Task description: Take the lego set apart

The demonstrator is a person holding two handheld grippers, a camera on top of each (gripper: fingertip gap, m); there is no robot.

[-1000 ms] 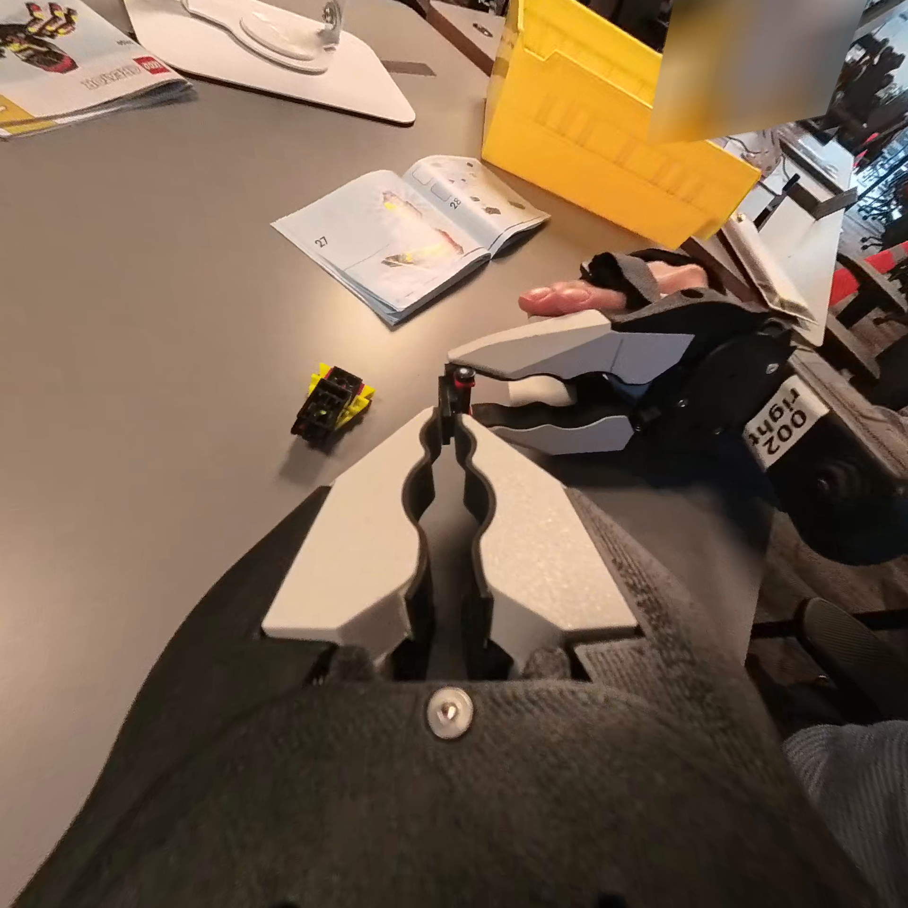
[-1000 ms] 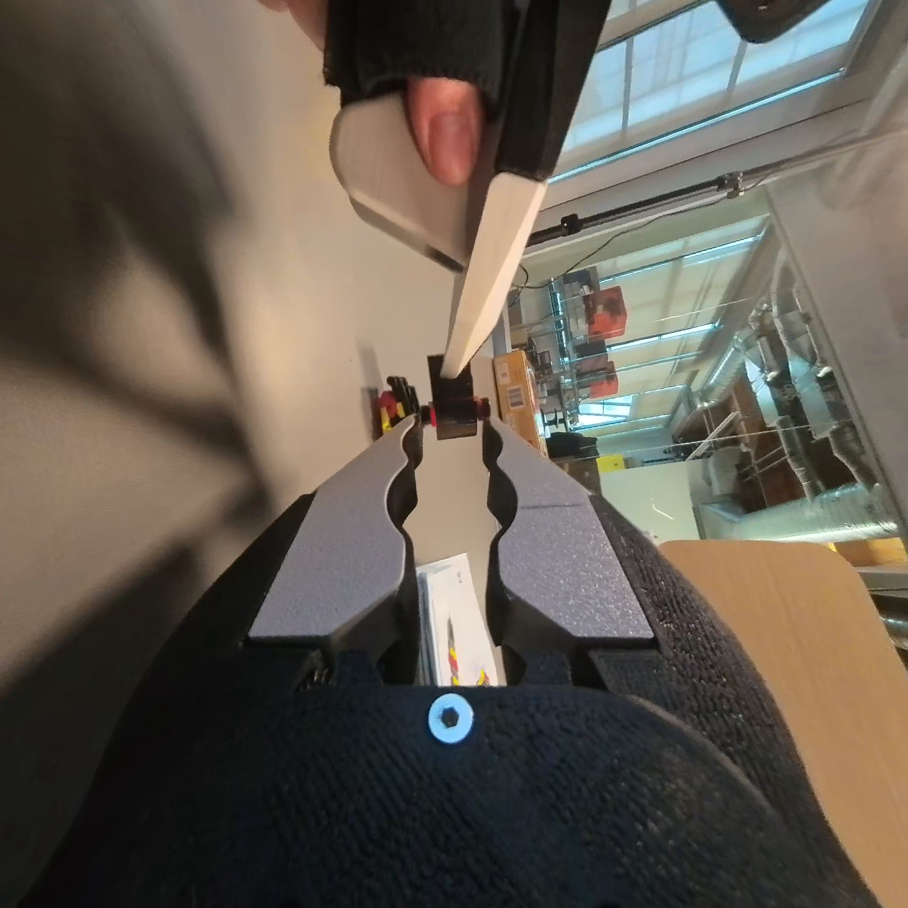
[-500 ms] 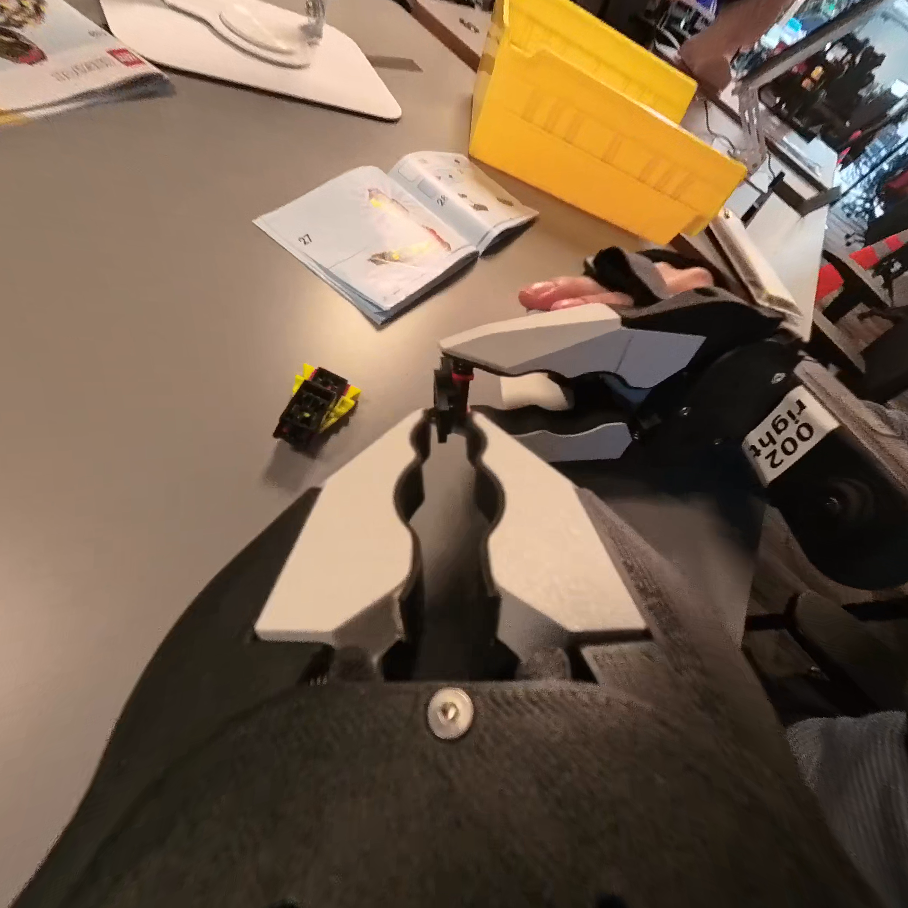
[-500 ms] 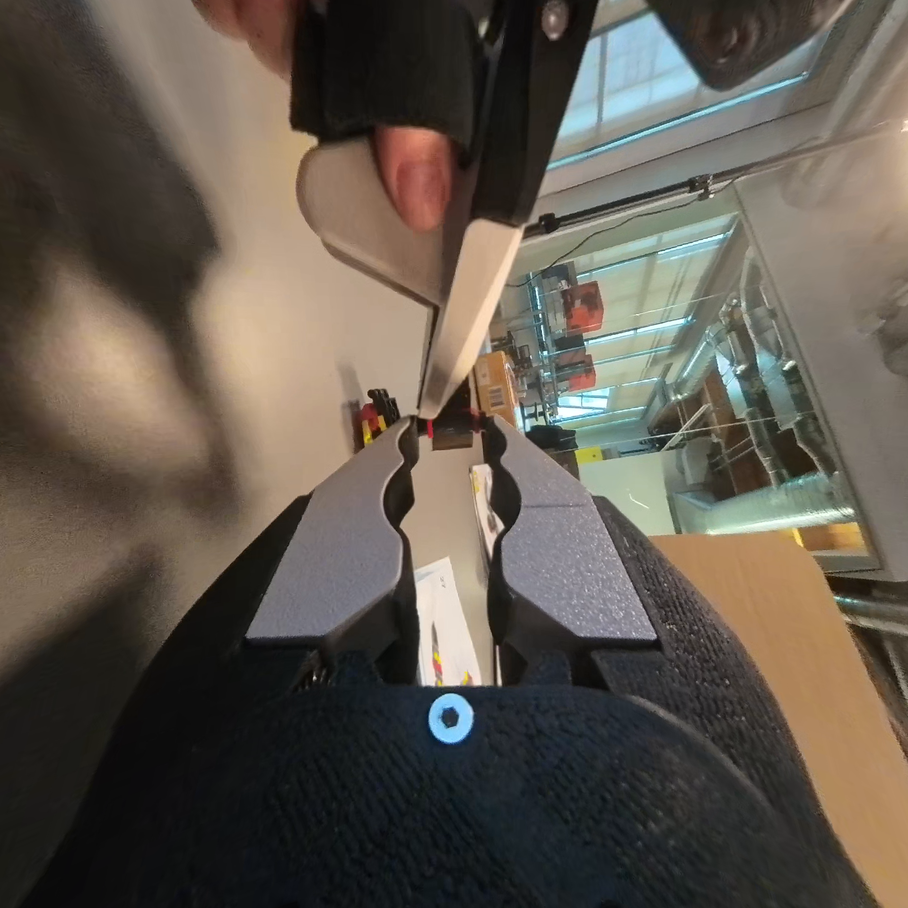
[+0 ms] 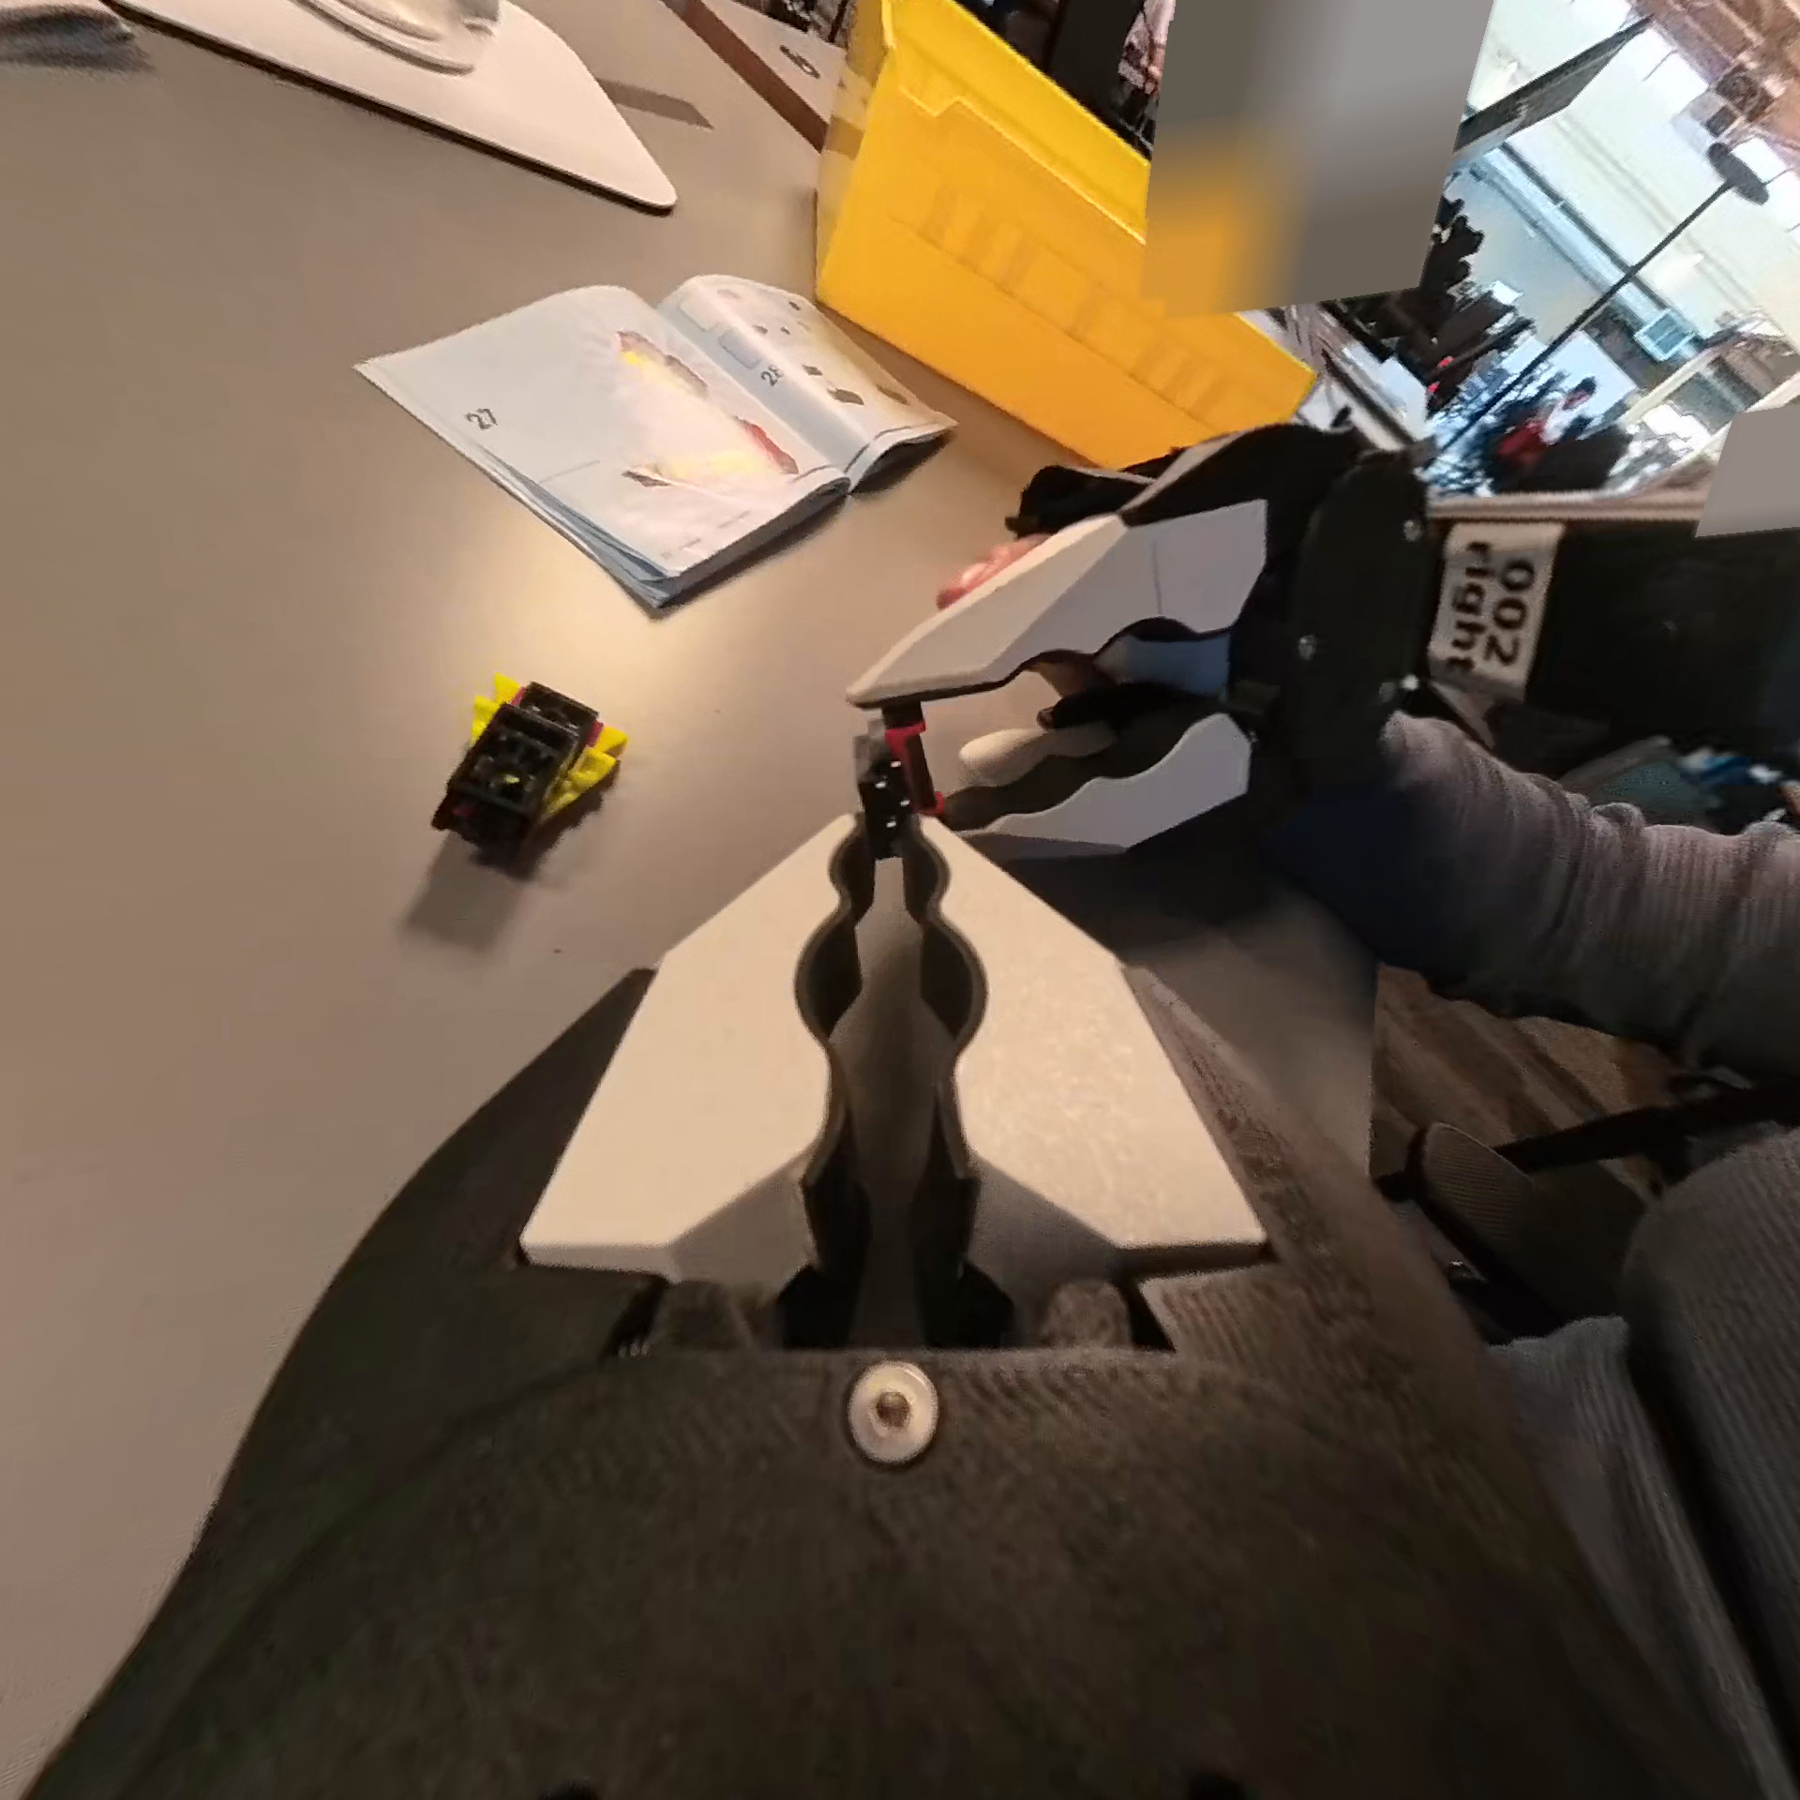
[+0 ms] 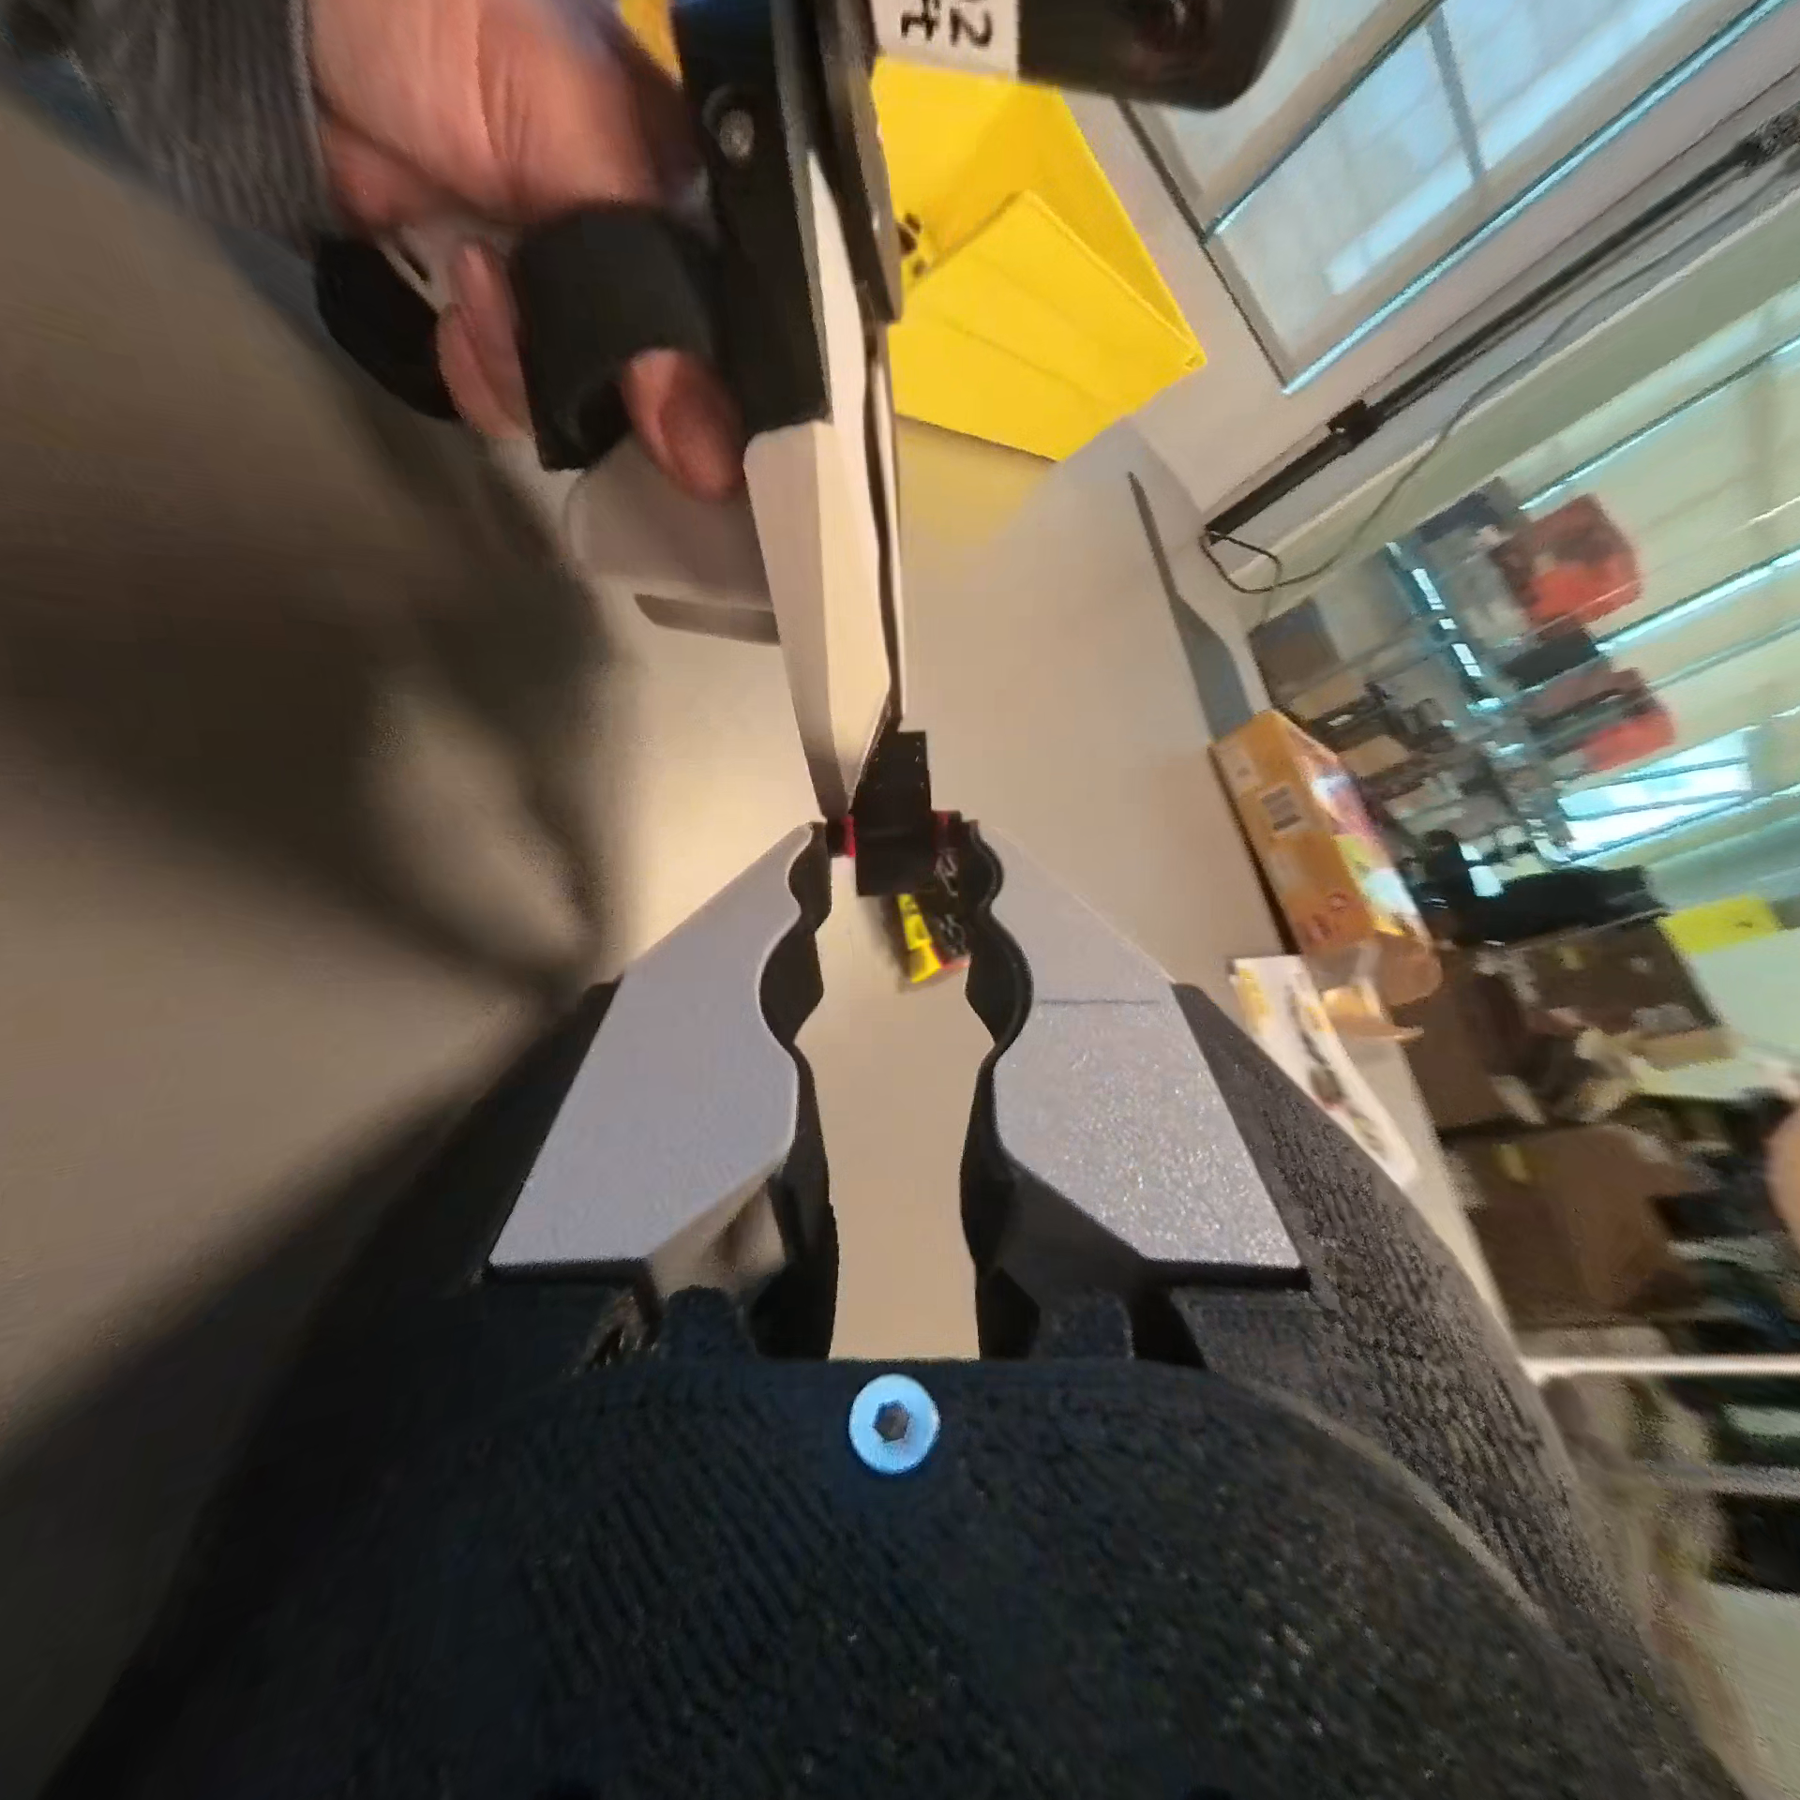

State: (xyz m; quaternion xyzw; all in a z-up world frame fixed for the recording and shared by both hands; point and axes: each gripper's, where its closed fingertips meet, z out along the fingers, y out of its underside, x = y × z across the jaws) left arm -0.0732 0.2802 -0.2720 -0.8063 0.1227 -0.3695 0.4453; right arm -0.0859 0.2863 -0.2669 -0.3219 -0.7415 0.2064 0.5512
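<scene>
left gripper (image 5: 888, 845): jaws narrow, pinching the black-red piece (image 5: 891, 787) at the tips, above the surface (image 5: 243, 877).
right gripper (image 5: 911, 742): jaws clamp the same piece top and bottom.
lego chunk (image 5: 526, 762): lies apart to the left, bare surface all round.
booklet (image 5: 662, 429): open, beyond it.
bin (image 5: 984, 263): yellow, at the far edge.

Printed label (image 5: 1490, 617) and booklet pages (image 5: 623, 429)

Grey scalloped gripper (image 5: 888, 847) fingers, black fabric-wrapped body, grey ribbed sleeve (image 5: 1558, 906).
</scene>
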